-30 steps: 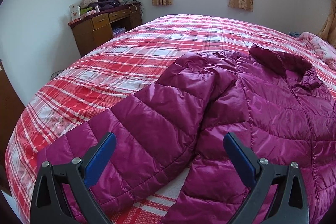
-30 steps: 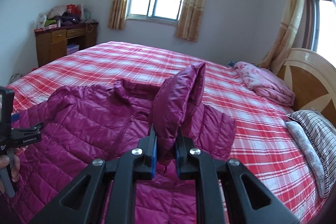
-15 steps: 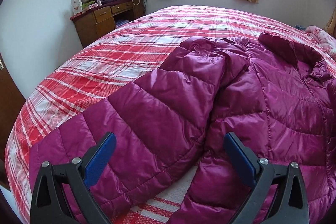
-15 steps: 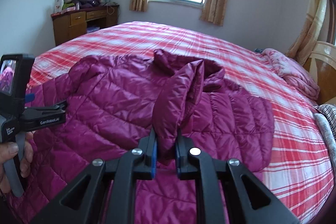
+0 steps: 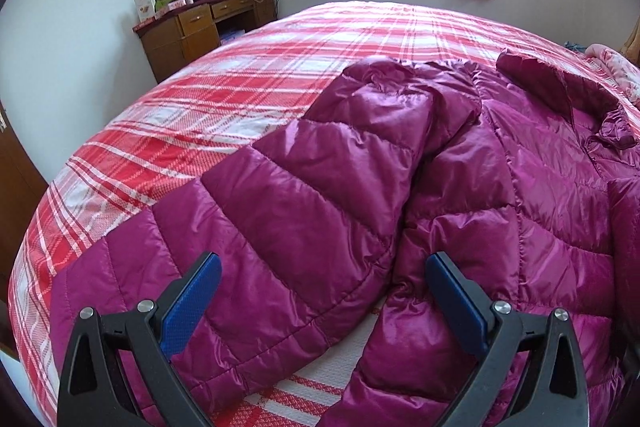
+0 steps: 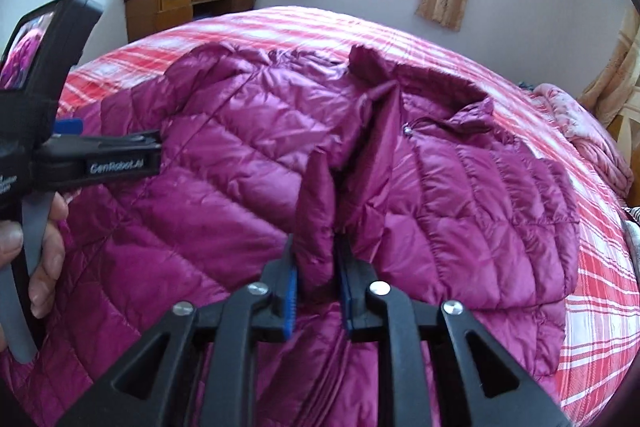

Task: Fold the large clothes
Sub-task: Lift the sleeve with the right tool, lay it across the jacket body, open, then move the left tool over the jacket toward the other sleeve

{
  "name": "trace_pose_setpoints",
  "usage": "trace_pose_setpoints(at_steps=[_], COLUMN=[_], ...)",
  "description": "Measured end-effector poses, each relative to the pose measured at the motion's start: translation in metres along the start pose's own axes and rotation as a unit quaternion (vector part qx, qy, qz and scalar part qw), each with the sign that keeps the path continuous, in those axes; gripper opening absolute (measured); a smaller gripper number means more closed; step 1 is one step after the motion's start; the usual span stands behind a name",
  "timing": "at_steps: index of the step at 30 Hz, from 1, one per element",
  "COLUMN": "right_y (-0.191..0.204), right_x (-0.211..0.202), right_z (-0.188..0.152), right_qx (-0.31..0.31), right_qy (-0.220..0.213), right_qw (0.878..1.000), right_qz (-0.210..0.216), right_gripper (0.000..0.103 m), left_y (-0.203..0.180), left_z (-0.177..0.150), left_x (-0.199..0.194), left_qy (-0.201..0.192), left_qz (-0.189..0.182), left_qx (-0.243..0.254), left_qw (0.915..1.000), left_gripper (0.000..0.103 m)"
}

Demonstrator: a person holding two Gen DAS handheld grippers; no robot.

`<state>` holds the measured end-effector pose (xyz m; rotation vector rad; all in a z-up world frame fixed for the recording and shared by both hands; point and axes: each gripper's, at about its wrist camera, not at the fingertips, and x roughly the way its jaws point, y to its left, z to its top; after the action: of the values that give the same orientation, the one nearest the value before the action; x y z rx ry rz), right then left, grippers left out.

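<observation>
My left fingers [image 5: 190,307] stand wide apart, blue pads showing, nothing between them, and the left gripper [image 5: 324,297] hangs just over the near sleeve [image 5: 288,227] of the magenta puffer jacket [image 5: 500,195]. From this view the sleeve runs long from low on my left up and away toward the shoulder, spread on the red plaid bed [image 5: 248,83], its cuff end nearest my left finger. The jacket body lies to the right of it, collar far off toward the window side. Over to the right-hand view: my right gripper [image 6: 316,291] is clamped tight on a fold of the other sleeve [image 6: 318,211], the cloth pinched upright between the pads, lifted over the middle of the jacket front. Here I can see my left hand [image 6: 44,239] and its tool at the left edge, low beside the jacket. So the free sleeve lies straight ahead of the left fingers and well apart from the right; I judge the left is the one to take it, biting across the sleeve's length near the cuff.
</observation>
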<state>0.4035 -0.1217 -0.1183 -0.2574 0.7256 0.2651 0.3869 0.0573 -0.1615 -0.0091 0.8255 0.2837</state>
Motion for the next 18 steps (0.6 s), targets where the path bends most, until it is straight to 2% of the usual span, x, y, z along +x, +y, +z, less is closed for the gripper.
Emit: trace_pose_setpoints(at_steps=[1,2,6,9,10,12,13,14,18], right_y=[0.001,0.003,0.006,-0.009,-0.018,-0.035,-0.043,-0.051,-0.051], right_x=[-0.006,-0.014,-0.054,-0.079,-0.080,-0.067,-0.055,-0.043,-0.002], right_z=[-0.001,-0.002,-0.006,-0.007,-0.004,0.003,0.006,0.008,0.009], right_qx=[-0.001,-0.002,-0.022,0.003,0.022,0.055,0.072,0.087,0.090], right_qy=[-0.002,-0.009,-0.047,-0.080,-0.084,-0.072,-0.058,-0.044,-0.003], right_qw=[1.000,1.000,0.998,0.996,0.995,0.996,0.996,0.995,0.996], right_qz=[0.011,0.018,0.026,0.042,0.037,0.014,0.004,0.001,-0.005], right_gripper=[0.057,0.067,0.068,0.068,0.067,0.054,0.040,0.035,0.035], left_y=[0.000,0.001,0.005,0.006,0.006,0.006,0.005,0.004,0.000], left_z=[0.000,0.000,-0.001,-0.002,-0.002,-0.002,-0.002,-0.002,-0.001], left_x=[0.001,0.001,0.002,-0.001,-0.001,-0.003,-0.004,-0.005,-0.017], left_qy=[0.002,0.004,0.007,0.002,0.001,-0.003,-0.005,-0.007,-0.024], left_qz=[-0.001,-0.001,-0.004,-0.001,0.002,0.009,0.012,0.014,0.034], left_qx=[0.000,-0.002,-0.012,-0.017,-0.018,-0.018,-0.016,-0.014,-0.001], left_qw=[1.0000,1.0000,0.9999,0.9999,0.9998,0.9998,0.9998,0.9998,0.9991], left_gripper=[0.102,0.102,0.102,0.102,0.102,0.102,0.102,0.102,0.102])
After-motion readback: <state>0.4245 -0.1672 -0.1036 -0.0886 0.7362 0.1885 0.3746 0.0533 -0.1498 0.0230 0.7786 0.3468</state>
